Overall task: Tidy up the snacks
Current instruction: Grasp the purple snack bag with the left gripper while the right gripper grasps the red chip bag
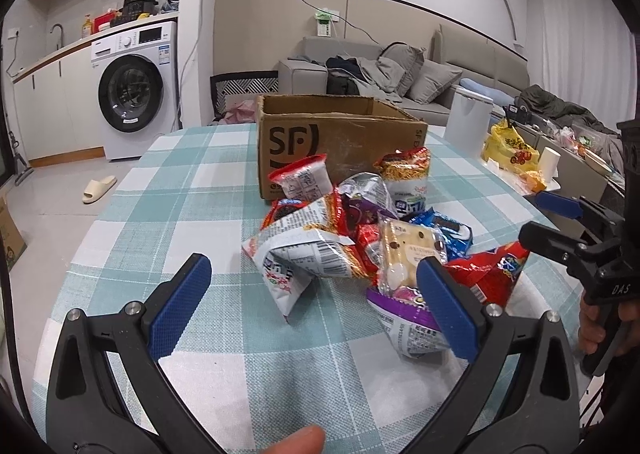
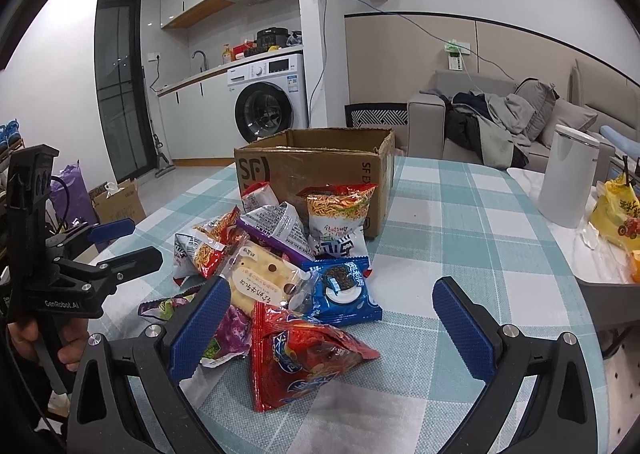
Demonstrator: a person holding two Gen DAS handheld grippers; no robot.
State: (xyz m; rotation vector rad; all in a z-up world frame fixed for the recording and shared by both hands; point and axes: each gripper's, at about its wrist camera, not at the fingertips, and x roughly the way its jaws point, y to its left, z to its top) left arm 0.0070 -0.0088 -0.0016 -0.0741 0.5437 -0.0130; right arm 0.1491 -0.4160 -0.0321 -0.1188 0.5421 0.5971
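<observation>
Left gripper (image 1: 316,306): jaws stood wide apart with nothing between them, held low over the checked tablecloth (image 1: 168,182) at the near-left edge of the snack pile; its right pad (image 1: 448,310) overlapped the purple packet (image 1: 404,310) in this view, though contact could not be judged.
Right gripper (image 2: 332,318): jaws likewise spread wide and empty, poised above the near side of the pile, with the red snack bag (image 2: 304,354) lying between and below the fingers.
Snack pile: loose packets heaped on the table directly in front of the box, overlapping one another.
Pale biscuit packet (image 2: 260,278): lay on top near the middle of the heap, touching the blue cookie packet (image 2: 340,290) beside it.
Noodle-snack bag (image 2: 340,210): stood upright against the front wall of the box.
White and red crumpled bag (image 1: 300,250): sat at the left edge of the pile as seen from the left wrist.
Small red and white packet (image 1: 304,176): leaned at the box's front, behind the heap.
Cardboard box (image 1: 340,134): open-topped, marked SF, behind the snacks; its inside was hidden from both views.
White canister (image 2: 568,174): stood well to the right of the box.
Yellow bag (image 2: 616,210): sat just beyond the canister at the table's right edge.
</observation>
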